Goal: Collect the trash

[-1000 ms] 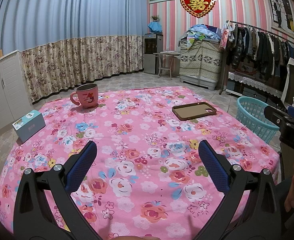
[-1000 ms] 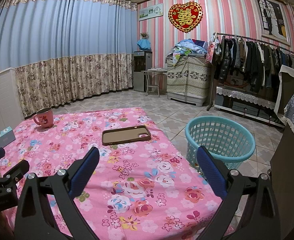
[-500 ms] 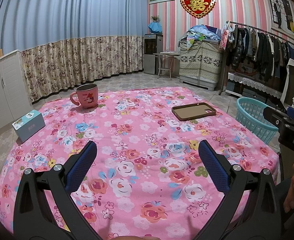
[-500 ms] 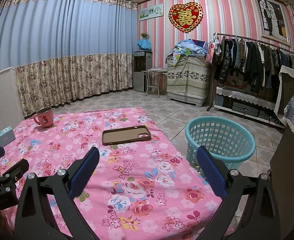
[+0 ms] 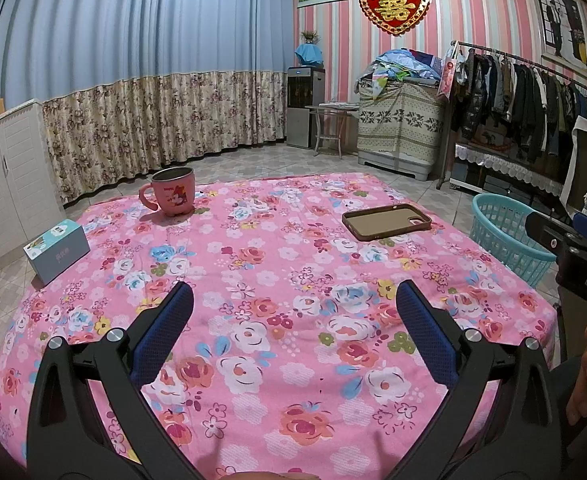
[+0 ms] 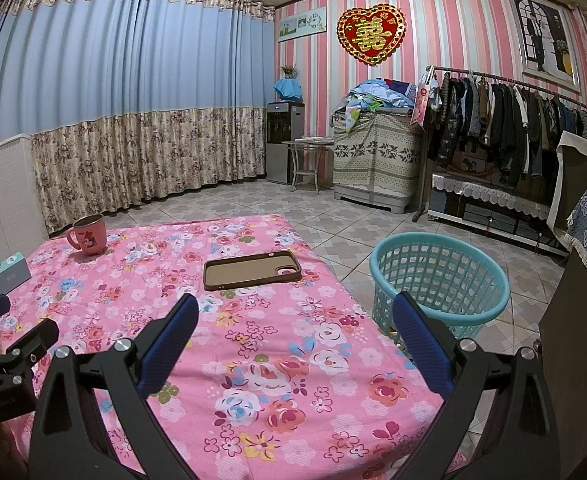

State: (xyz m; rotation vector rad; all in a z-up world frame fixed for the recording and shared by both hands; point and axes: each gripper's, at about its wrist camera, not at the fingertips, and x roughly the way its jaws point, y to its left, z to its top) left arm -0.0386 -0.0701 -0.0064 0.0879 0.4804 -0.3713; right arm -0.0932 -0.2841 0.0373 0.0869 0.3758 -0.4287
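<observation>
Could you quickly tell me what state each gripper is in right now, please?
Left gripper: open, holding nothing, above the floral tablecloth.
Right gripper: open, holding nothing.

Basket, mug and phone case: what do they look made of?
Basket: teal moulded plastic, judging by its even lattice of holes and smooth rim. Mug: pink outside, probably plastic, with a grey metallic-looking inner wall and rim, likely steel. Phone case: dark brown rim that looks like soft rubber or silicone, with a matte tan lining; the exact material cannot be told.

Both views forward over table (image 5: 277, 264)
</observation>
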